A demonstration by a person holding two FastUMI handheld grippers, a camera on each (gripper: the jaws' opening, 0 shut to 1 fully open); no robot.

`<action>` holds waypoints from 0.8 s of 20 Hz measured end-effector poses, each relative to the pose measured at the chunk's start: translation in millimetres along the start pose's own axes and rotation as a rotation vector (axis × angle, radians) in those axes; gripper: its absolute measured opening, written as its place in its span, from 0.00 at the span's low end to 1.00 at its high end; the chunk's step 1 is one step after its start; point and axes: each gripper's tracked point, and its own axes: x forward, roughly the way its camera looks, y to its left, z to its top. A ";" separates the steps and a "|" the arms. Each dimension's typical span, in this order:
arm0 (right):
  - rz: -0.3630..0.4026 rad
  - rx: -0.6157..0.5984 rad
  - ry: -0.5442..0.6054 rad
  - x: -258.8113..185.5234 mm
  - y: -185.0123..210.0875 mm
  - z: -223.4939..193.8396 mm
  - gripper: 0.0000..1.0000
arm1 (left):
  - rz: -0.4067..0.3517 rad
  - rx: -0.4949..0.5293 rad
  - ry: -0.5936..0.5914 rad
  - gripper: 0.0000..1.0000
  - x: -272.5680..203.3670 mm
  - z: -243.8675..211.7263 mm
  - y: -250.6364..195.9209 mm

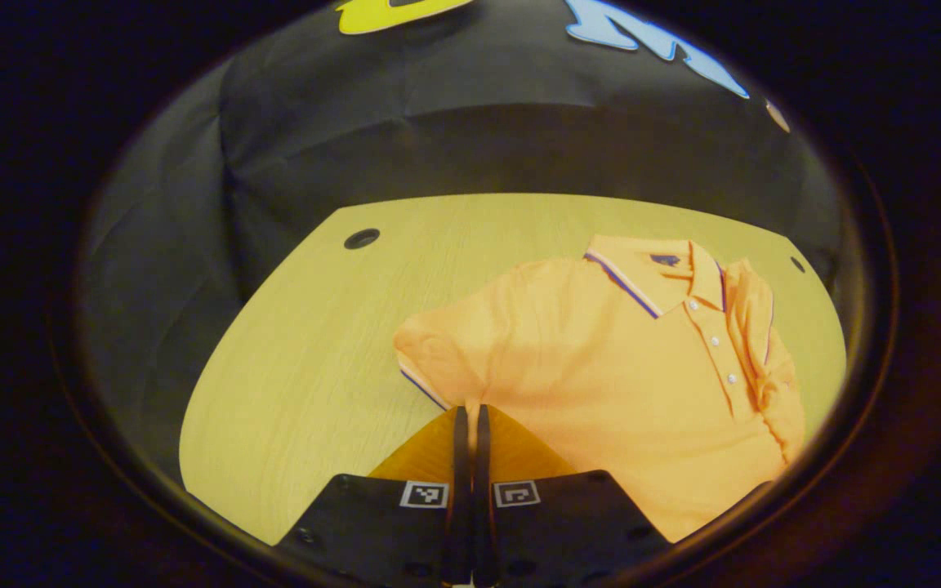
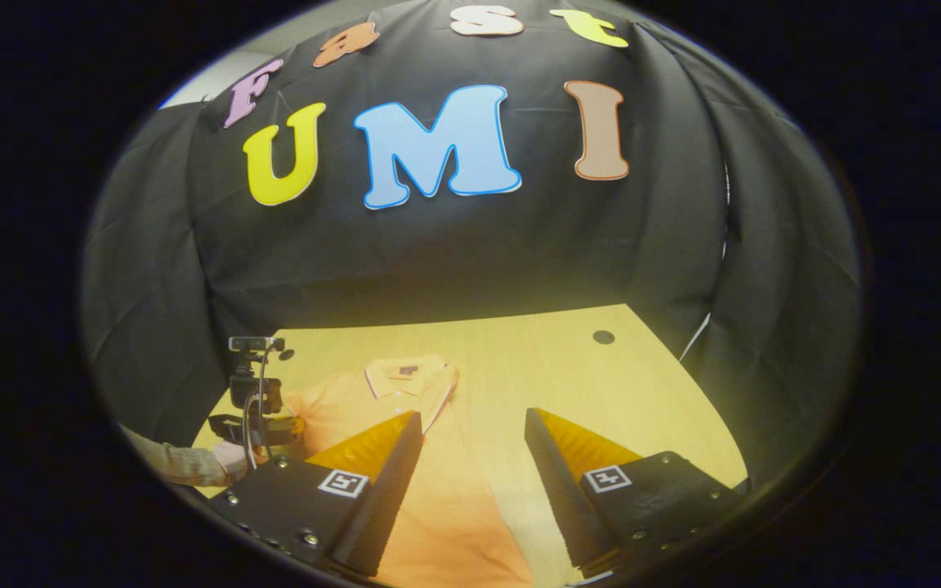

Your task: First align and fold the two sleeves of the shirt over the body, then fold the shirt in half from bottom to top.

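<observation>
The left gripper (image 1: 471,415) was clenched, its two fingers pressed together at the edge of the shirt's sleeve (image 1: 438,359); a thin fold of cloth seemed to be nipped between them, though the tips hid the spot. Small square black-and-white markers sat on its body, with no readable writing. In the right gripper view that same tool (image 2: 258,408) stood at the shirt's far sleeve, held by a hand in a pale cuff (image 2: 193,464).

The right gripper (image 2: 470,425) hung released, jaws wide apart above the shirt, touching nothing, one finger over the cloth and the other over bare wood beside it.

The orange polo shirt (image 1: 601,384) lay flat and face up on the table (image 1: 315,343), collar (image 1: 650,273) toward the booth wall, buttons (image 1: 714,340) closed. A dark label sat inside the collar, too small to read. The sleeve opposite the held one was already folded over the body (image 1: 752,327).

The table was pale wood with round holes (image 1: 361,238) near the corners beyond the shirt. Black cloth (image 1: 479,131) walled the booth behind it. The shirt's hem was cut off below the grippers.
</observation>
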 end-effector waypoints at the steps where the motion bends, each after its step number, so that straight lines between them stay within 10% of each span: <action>1: 0.000 0.005 0.000 0.3 -0.6 0.1 0.81 | -0.016 0.029 -0.030 0.07 -5.0 11.8 -6.6; 16: -0.028 0.052 0.024 0.6 -13.3 -16.8 0.81 | -0.254 0.278 -0.145 0.06 -38.1 56.6 -148.4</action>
